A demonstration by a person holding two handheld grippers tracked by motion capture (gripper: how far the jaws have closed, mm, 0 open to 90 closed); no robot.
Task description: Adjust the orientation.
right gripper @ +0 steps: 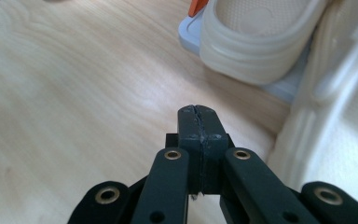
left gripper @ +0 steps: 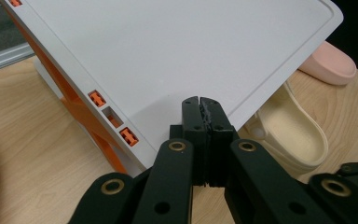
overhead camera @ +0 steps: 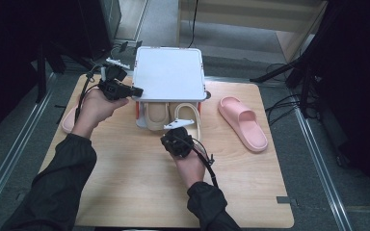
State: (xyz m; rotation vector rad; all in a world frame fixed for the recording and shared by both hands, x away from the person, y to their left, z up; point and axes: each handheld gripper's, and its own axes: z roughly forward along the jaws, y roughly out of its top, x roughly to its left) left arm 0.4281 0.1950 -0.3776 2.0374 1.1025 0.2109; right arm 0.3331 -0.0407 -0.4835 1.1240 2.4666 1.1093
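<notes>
Resting my left gripper (overhead camera: 136,91), jaws closed on nothing, against the white rack (overhead camera: 168,72) steadies it. My right gripper (overhead camera: 189,124), also closed and empty, hovers just beside the cream slippers (overhead camera: 156,114) lying under the rack's top, ready to nudge one.

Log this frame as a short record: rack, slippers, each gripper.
rack: white shoe rack with orange fittings, at the table's far edge
inside: two cream slippers under its top shelf
outside: pink slipper to its right; another pink one partly hidden at left
left gripper: shut, empty, at the rack's left corner
right gripper: shut, empty, before the cream slippers
</notes>
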